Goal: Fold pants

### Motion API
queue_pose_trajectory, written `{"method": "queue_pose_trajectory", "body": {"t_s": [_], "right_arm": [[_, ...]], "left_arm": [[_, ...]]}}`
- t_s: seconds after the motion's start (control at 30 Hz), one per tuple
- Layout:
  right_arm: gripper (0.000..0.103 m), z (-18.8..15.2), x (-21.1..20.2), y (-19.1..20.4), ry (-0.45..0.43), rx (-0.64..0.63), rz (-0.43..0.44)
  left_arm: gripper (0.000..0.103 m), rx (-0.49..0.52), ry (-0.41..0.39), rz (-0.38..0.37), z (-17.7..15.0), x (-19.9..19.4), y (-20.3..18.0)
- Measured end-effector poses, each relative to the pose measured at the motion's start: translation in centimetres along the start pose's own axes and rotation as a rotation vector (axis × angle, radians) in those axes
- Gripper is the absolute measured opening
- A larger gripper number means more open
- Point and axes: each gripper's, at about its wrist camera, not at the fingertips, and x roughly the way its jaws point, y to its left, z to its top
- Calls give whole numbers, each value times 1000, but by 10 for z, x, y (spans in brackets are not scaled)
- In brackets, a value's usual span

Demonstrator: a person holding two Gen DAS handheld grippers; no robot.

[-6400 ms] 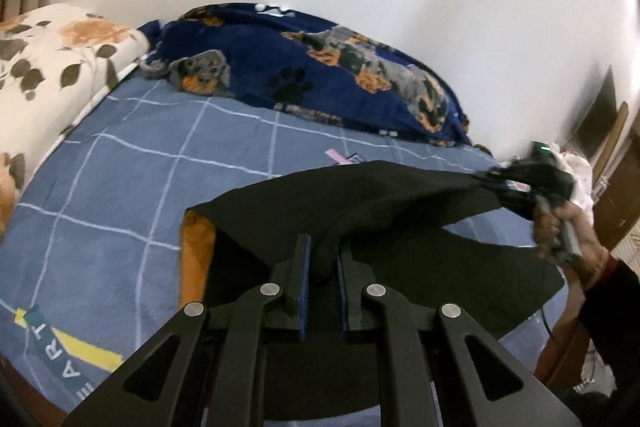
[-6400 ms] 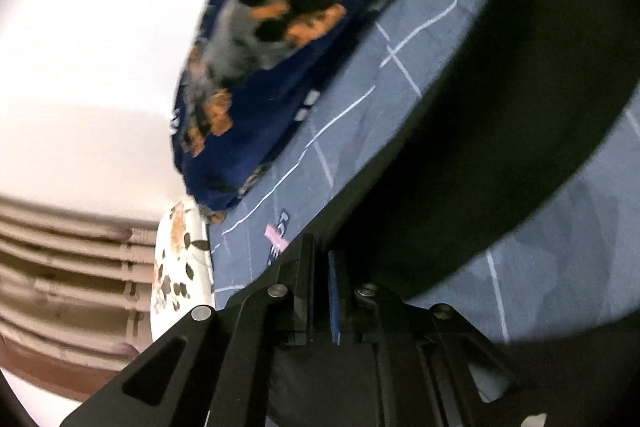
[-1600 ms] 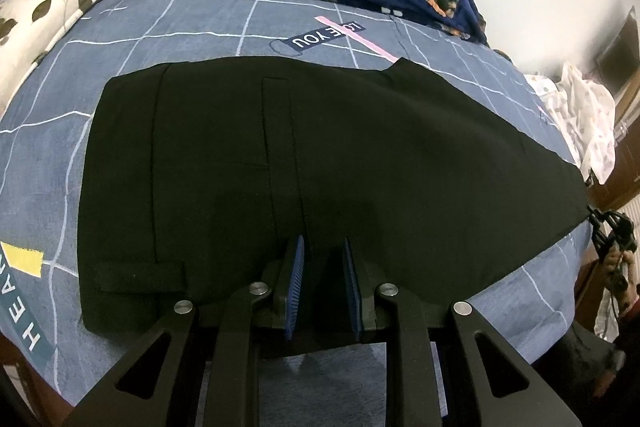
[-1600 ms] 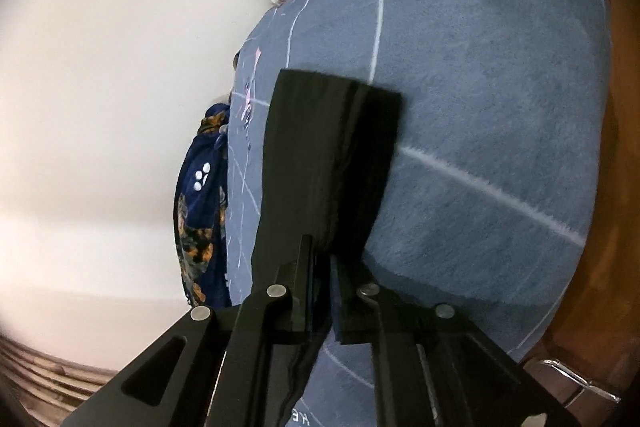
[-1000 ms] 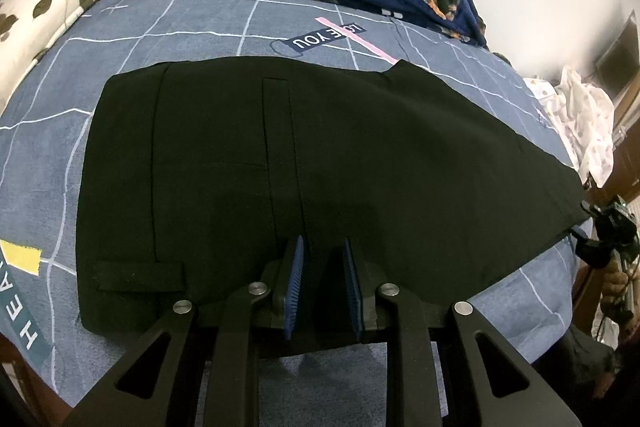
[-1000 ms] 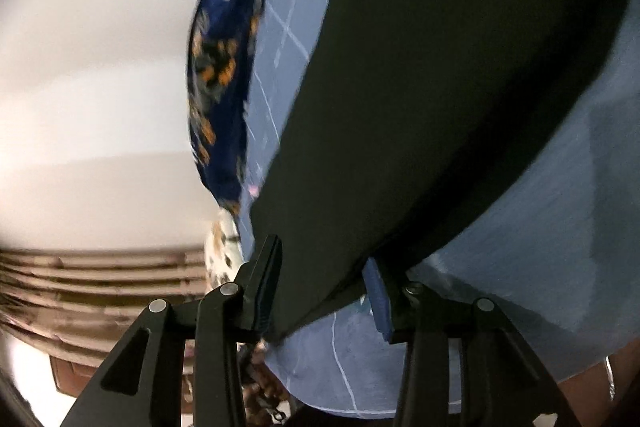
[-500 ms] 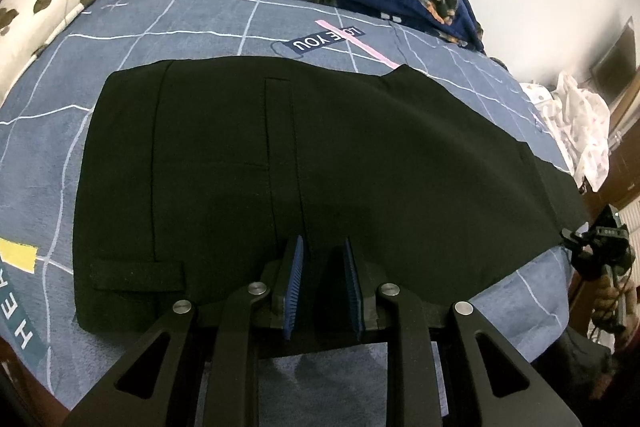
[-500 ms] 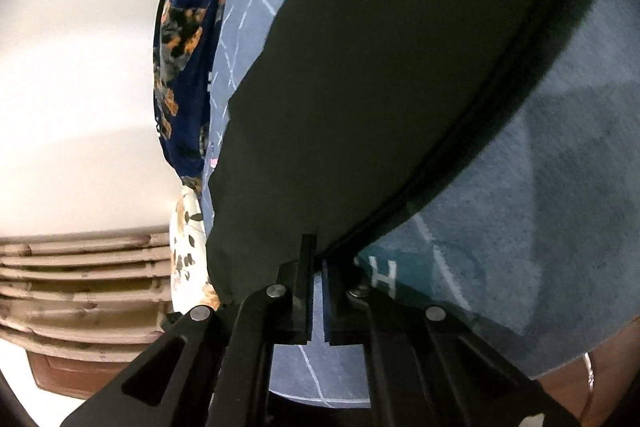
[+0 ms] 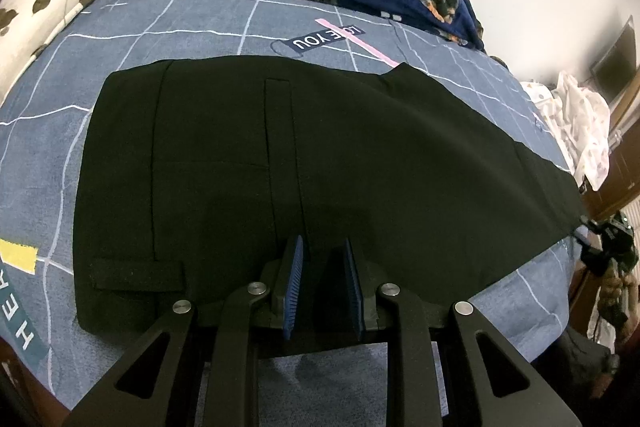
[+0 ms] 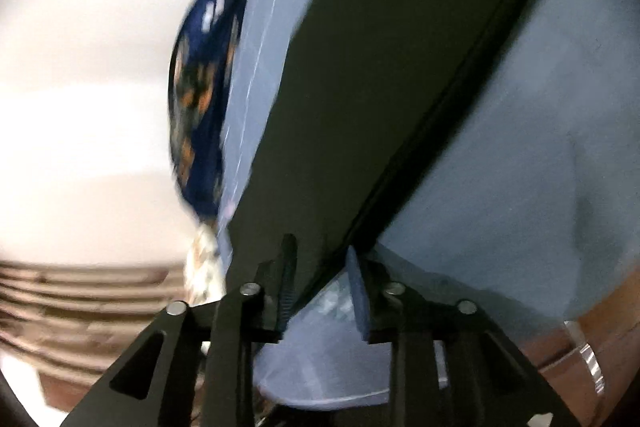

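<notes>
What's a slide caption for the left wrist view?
Left gripper at the near edge of black pants laid flat on a blue grid bedsheet.
</notes>
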Motion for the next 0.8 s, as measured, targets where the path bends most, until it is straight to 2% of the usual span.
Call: {"method": "queue_pose_trajectory", "body": {"t_s": [0.13, 0.2, 0.3, 0.37, 0.4, 0.43, 0.5, 0.57, 0.8], "right_arm": [[33, 12, -70, -30, -244, 53, -66], [34, 34, -104, -49, -345, 104, -83], [34, 55, -130, -70, -419, 155, -57], [33, 63, -144, -82, -473, 196, -4], [32, 65, -149, -87, -497, 219, 12], [26, 65, -154, -92, -521, 239, 21], [11, 67, -159, -98, -534, 262, 22], [10, 70, -151, -100, -494, 276, -21], [8, 81, -130, -76, -431, 228, 52]], "left_arm": [[24, 5, 2, 3, 1, 1, -1], [25, 5, -1, 4, 0, 1, -2], [27, 5, -6, 8, -1, 2, -3], [28, 11, -5, 13, -1, 2, -5], [28, 15, -3, 16, 0, 2, -6], [30, 17, -1, 18, 0, 2, -6], [34, 23, 4, 16, 1, 3, -8], [39, 32, 7, 14, 2, 3, -10], [53, 76, 12, 26, 1, 6, -21]]}}
